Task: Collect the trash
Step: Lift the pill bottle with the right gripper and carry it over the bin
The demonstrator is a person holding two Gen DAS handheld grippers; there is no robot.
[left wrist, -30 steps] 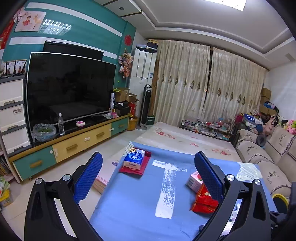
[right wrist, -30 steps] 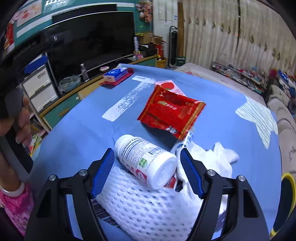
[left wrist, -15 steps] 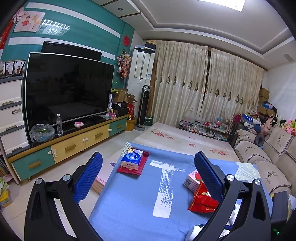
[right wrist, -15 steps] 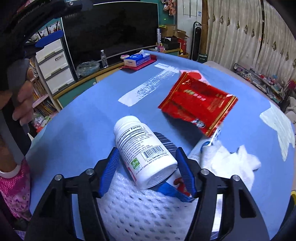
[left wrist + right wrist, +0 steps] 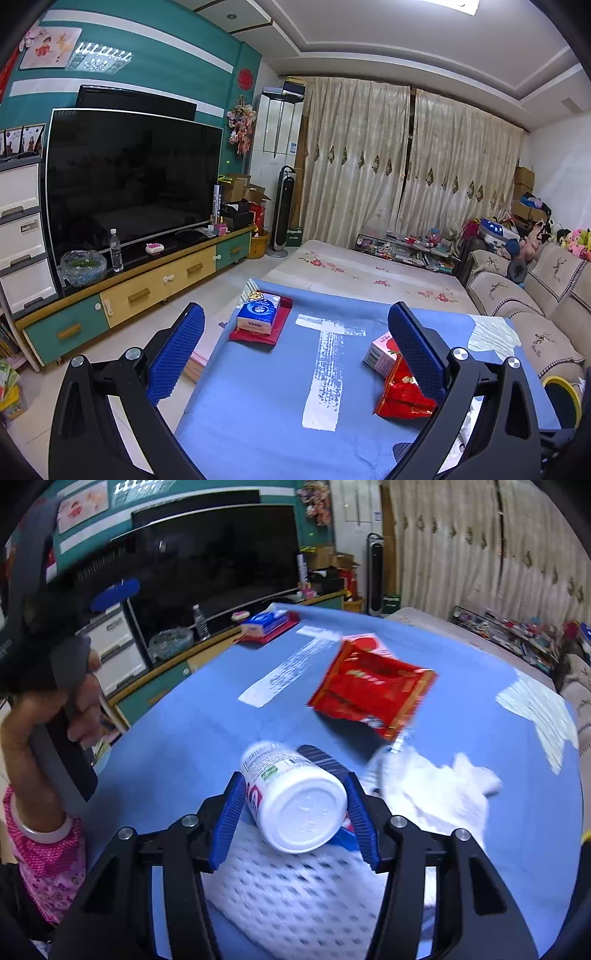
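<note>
A white pill bottle [image 5: 295,797] sits between the blue pads of my right gripper [image 5: 294,780], its base turned toward the camera. The jaws are closing and both pads touch its sides. Under it lies a white foam net [image 5: 295,897], with a crumpled white tissue [image 5: 436,794] to the right. Farther back on the blue table [image 5: 192,731] lies a red snack bag [image 5: 369,690], which the left wrist view shows as the red bag [image 5: 402,395]. My left gripper [image 5: 295,311] hovers open over the table's near edge, with nothing between its pads.
A blue tissue pack [image 5: 260,312] on a red mat sits at the table's far left corner, and a pink box [image 5: 380,352] stands behind the red bag. A person's hand [image 5: 55,709] holds the left gripper at the left. A yellow-rimmed round thing [image 5: 561,391] lies at the right, by the sofa.
The right jaws have narrowed onto the white bottle, and the bottle has tipped so its base faces the camera. The left gripper has stayed where it was.
</note>
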